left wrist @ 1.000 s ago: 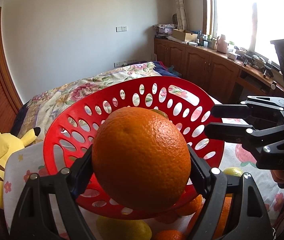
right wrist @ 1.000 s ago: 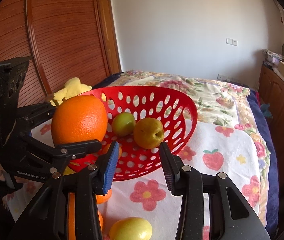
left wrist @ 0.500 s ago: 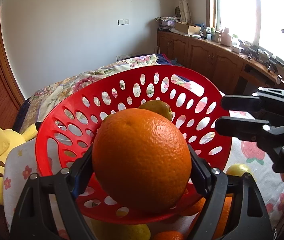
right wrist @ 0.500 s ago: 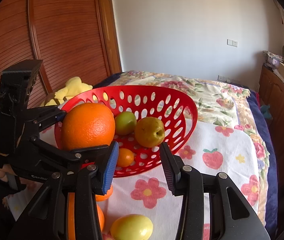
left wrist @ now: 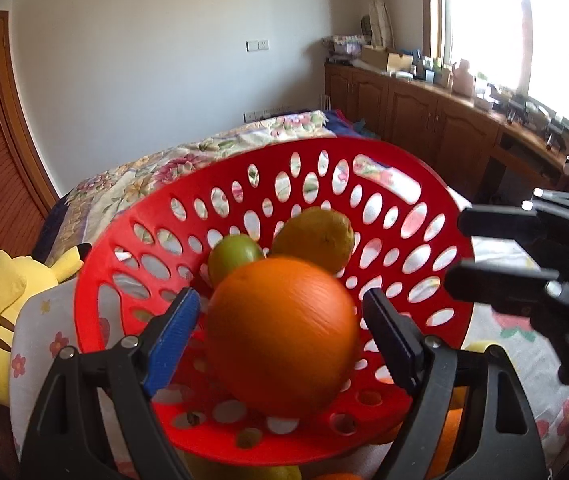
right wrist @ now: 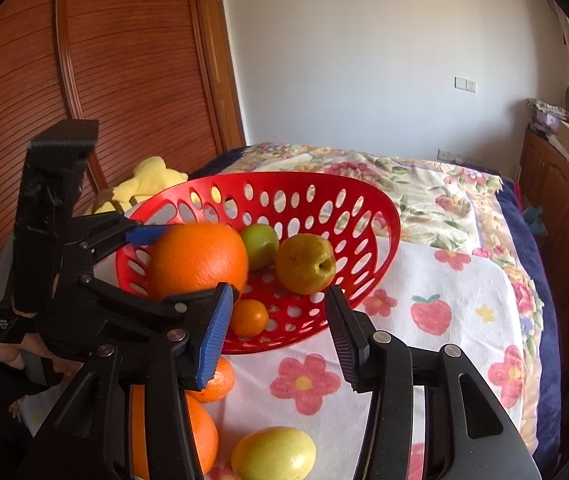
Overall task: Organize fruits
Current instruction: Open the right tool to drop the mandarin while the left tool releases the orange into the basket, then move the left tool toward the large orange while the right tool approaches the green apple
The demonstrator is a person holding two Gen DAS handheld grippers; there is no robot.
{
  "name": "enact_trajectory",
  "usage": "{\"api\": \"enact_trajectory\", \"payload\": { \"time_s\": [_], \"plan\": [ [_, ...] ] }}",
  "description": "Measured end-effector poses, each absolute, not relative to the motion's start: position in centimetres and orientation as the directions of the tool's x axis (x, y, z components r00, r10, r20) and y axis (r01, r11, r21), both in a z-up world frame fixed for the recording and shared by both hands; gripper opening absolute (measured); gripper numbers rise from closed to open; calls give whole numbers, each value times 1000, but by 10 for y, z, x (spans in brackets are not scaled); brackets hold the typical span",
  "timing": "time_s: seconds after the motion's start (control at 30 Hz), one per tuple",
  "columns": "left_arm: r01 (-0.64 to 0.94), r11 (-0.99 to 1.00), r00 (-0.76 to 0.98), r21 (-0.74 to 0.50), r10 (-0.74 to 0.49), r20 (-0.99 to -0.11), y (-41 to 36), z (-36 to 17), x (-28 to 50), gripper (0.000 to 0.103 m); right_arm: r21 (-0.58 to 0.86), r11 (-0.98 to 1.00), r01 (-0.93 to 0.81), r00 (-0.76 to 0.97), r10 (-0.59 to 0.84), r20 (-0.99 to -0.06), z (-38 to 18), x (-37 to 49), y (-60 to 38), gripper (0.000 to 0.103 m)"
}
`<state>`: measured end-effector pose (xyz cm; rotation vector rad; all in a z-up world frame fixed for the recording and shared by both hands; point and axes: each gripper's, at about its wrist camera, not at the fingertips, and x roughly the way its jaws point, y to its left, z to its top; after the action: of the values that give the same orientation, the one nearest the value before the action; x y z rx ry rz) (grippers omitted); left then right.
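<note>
A red perforated basket stands on the bed. My left gripper is open over its near rim; a big orange sits blurred between the fingers with gaps on both sides. In the basket lie a green fruit, a yellow pear and a small orange. My right gripper is open and empty in front of the basket, also seen in the left wrist view.
Loose fruit lies on the flowered cloth near me: a yellow lemon, a large orange and a smaller orange. A yellow plush toy lies left of the basket. Wooden cabinets run along the right.
My left gripper moved forward over the basket and opened; the big orange, gripped before, is now loose between the fingers and blurred. My right gripper stayed open, nearly still.
</note>
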<state>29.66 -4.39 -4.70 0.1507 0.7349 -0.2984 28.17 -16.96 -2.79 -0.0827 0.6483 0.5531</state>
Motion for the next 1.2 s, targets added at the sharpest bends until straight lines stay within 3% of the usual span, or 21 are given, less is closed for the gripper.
{"api": "enact_trajectory", "payload": {
  "time_s": [0.63, 1.2],
  "plan": [
    [333, 942, 760, -30, -287, -583, -22, -17, 225, 84, 126, 884, -449, 685, 432, -587, -26, 240, -190, 51],
    [314, 946, 763, -77, -300, -573, -6, -35, 150, 84, 107, 915, -388, 708, 371, -601, -37, 175, -199, 51]
  ]
}}
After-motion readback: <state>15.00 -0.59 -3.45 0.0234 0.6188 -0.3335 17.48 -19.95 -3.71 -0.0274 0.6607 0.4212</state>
